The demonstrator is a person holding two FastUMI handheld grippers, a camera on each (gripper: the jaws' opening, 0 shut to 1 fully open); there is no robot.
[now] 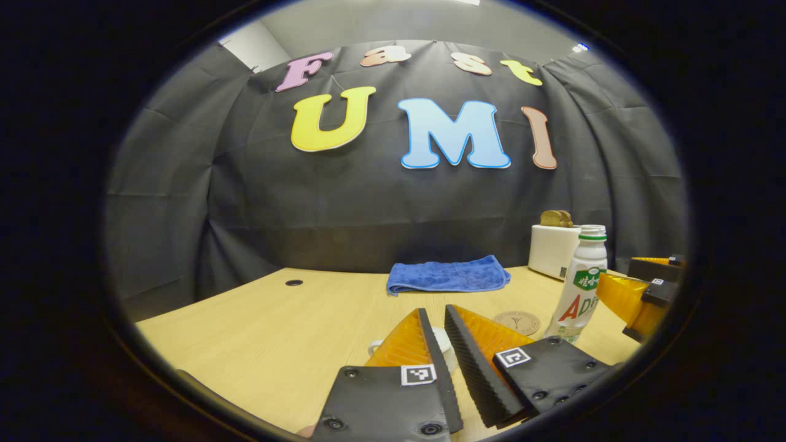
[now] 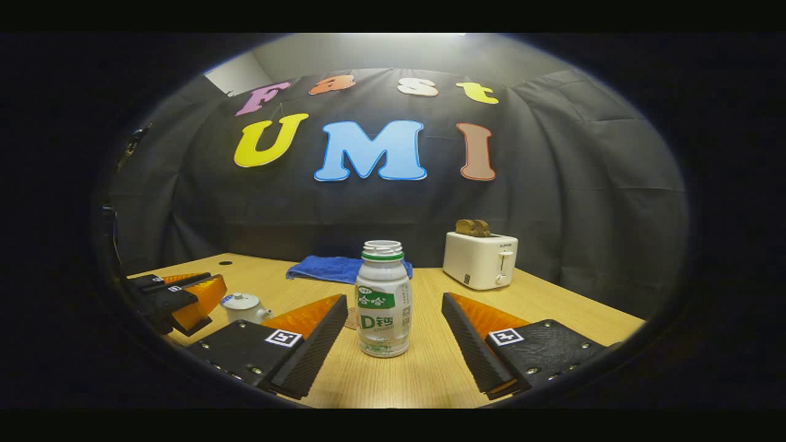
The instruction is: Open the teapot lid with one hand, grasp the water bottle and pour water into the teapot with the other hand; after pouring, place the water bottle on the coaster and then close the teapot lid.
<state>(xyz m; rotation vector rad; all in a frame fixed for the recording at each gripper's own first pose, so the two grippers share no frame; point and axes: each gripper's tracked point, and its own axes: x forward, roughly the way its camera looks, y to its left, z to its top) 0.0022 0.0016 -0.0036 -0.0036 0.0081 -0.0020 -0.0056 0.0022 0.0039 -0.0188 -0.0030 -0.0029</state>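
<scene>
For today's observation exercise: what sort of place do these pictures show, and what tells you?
Probably a staged recording booth set up like a kitchen: a black cloth wall behind a wooden table with a toaster, teapot and blue towel.

Our left gripper (image 1: 443, 344) sits low over the surface, its two fingers (image 1: 430, 362) drawn close with just a narrow wedge of gap between them, tips nearly level. From the right gripper view we see it again at the far left (image 2: 184, 301), angled inward. Our right gripper (image 2: 393, 325) is spread wide, its fingers (image 2: 319, 344) well apart and pressing on nothing. In the left gripper view it shows at the right edge (image 1: 638, 301), reaching in from the side.
</scene>
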